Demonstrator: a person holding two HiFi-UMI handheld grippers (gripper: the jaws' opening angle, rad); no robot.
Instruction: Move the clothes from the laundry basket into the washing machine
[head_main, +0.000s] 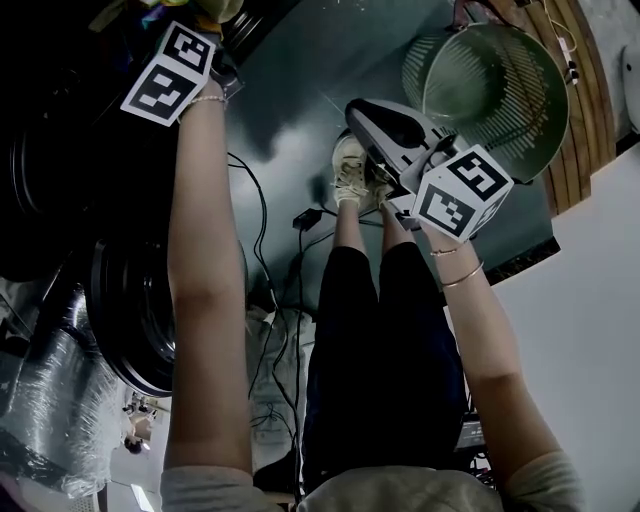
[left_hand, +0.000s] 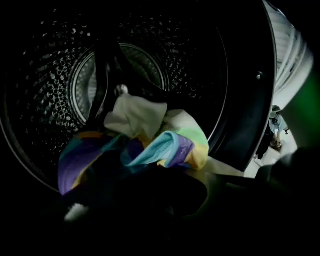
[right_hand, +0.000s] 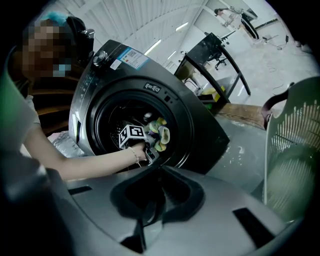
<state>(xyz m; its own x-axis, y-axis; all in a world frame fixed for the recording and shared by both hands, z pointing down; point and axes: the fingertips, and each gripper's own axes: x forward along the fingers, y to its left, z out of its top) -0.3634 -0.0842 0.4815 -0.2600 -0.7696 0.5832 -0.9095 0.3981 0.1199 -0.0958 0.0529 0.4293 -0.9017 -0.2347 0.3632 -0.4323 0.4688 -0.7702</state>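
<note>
Left arm (head_main: 205, 280) reaches straight into the drum (left_hand: 45, 75); left gripper (right_hand: 149, 151) closed behind bright striped cloth (left_hand: 150, 145) at 6 o'clock. Right gripper (right_hand: 145, 217) closed, empty.

Outfit rundown: pale greyish top (head_main: 400, 490) with short sleeves, dark cropped trousers (head_main: 385, 350), and cream lace-up sneakers (head_main: 350, 170). There's a thin beaded bracelet (head_main: 205, 98) on the left wrist and two slim gold bangles (head_main: 462, 275) on the right. Both grippers carry a white cube with black square markers: left cube (head_main: 170, 72), right cube (head_main: 462, 192). The right gripper (right_hand: 157, 190) has a smooth light grey shell with black jaws.
</note>
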